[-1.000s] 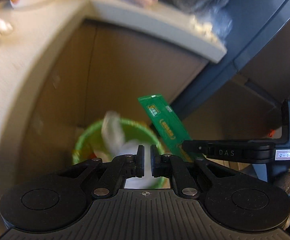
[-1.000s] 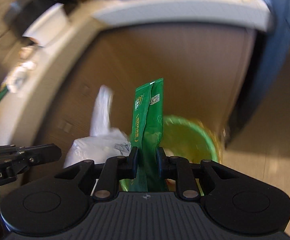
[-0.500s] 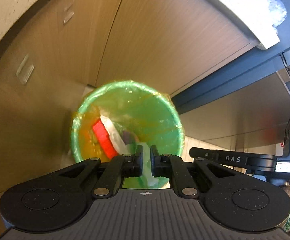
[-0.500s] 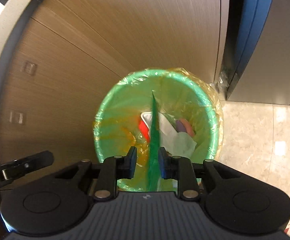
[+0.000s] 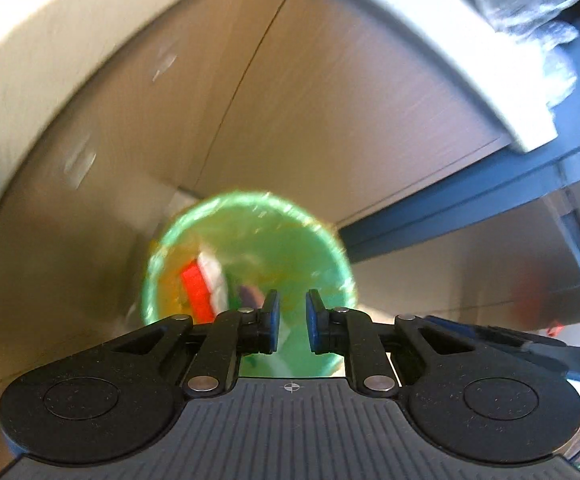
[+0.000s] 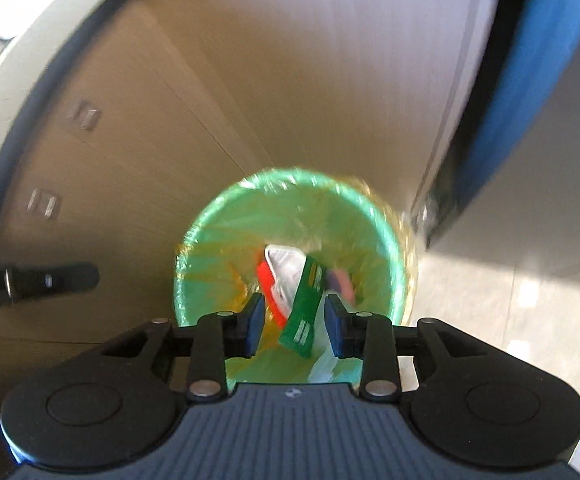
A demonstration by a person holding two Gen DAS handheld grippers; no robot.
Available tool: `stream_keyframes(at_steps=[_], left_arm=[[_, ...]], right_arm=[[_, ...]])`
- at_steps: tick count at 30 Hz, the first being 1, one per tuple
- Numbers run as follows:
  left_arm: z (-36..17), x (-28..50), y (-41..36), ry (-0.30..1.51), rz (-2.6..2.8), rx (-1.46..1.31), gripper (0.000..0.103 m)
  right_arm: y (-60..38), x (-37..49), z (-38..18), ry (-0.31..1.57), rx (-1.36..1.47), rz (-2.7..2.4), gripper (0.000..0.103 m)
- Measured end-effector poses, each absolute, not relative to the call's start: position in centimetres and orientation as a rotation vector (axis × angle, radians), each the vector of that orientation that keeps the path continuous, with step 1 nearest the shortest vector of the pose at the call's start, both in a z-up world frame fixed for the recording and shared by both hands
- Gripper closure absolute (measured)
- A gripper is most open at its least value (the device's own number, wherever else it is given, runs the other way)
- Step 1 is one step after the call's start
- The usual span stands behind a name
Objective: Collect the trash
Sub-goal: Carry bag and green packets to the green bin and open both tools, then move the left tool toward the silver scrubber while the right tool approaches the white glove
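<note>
A round green bin with a clear liner stands on the floor, right below both grippers. Red and white trash lies inside it. My left gripper hangs over the bin's near rim; its jaws are opening, with nothing pressed between them. My right gripper is also over the bin, jaws opening. The green wrapper hangs tilted and loose in the gap, touching neither pad. A white plastic bag lies below it in the bin. The left gripper's arm shows at the left edge.
Brown wooden cabinet fronts rise behind the bin under a pale counter edge. A blue frame runs to the right of the bin. Light floor tiles lie to its right. Crumpled clear plastic sits on the counter end.
Both grippers came down closer over the bin and parted their jaws. The green wrapper slipped free of the right pads and tipped over. The white bag left the left gripper.
</note>
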State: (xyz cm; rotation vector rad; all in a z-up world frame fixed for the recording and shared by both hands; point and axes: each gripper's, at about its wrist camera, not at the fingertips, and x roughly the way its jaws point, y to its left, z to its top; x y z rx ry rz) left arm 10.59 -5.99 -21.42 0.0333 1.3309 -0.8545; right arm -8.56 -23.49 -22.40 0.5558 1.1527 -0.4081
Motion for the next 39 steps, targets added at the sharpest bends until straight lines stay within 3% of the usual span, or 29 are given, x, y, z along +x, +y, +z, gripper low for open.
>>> stream_keyframes(at_steps=[3,6,10,18,27,39], left_arm=[[-18.8,10.5,-6.3,1.27,-0.904,0.003,0.087],[-15.7,10.3,-6.1,1.19,-0.913,-0.028,0.087],[-11.3,10.5,-4.2,1.065,-0.843,-0.118,0.087],[-4.2,15.9,4.3,0.785,-0.634,-0.207,0.087],[-5.6,24.9,13.5,0.818,-0.444,-0.288,0.087],[-8.0,28.3,19.5,0.794,-0.296,-0.312,0.087]], right_arm=[[-22.8,-7.5,-19.9,1.101,0.421,-0.385,0.064],[-22.6,-5.9,-17.4,1.027,0.299,-0.369,0.048],[-23.2,-3.4,-13.8,0.936,0.274,-0.287,0.046],[-19.8,2.7,-7.2,0.777,0.167,-0.234,0.027],[-14.1,9.8,-2.4,0.745,0.117,-0.242,0.02],[-8.7,15.5,-5.3,0.839,0.056,-0.05,0.02]])
